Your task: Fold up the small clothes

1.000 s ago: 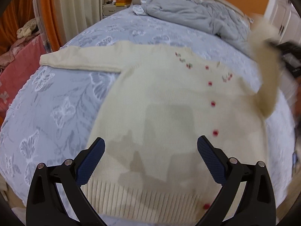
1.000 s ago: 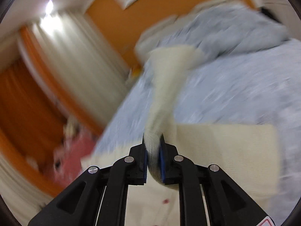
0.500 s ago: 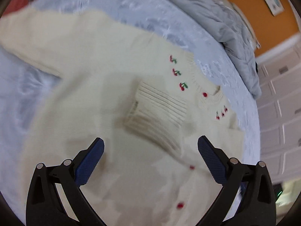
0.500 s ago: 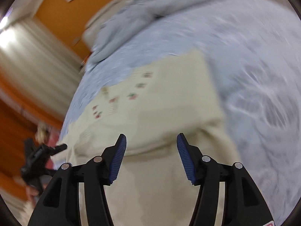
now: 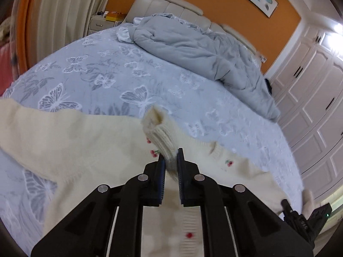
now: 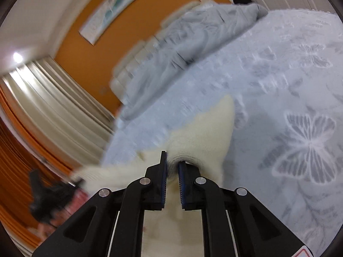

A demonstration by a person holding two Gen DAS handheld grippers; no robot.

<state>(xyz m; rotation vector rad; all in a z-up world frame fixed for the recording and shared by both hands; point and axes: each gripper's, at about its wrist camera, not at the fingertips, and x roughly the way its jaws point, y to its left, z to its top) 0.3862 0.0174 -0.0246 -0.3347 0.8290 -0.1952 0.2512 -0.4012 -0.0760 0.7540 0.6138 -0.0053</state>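
Note:
A small cream knit cardigan [image 5: 85, 141] with red buttons and cherry embroidery lies on the blue butterfly bedspread [image 5: 120, 70]. My left gripper [image 5: 171, 162] is shut on the ribbed cuff [image 5: 159, 132] of a sleeve folded over the chest, and the cuff stands up between the jaws. My right gripper [image 6: 172, 167] is shut on a fold of the cardigan [image 6: 205, 137] near its edge, lifted slightly off the bedspread [image 6: 289, 85]. The right gripper also shows at the lower right of the left wrist view [image 5: 300, 218].
A rumpled grey duvet [image 5: 193, 42] lies toward the padded headboard [image 5: 171, 6]. A nightstand [image 5: 100, 22] stands beside the curtains at the far left. White wardrobe doors [image 5: 310, 98] line the right side, past the bed's edge.
Both grippers were open half a second ago and are now shut on the cardigan. The left took the folded sleeve's cuff; the right took the garment's edge.

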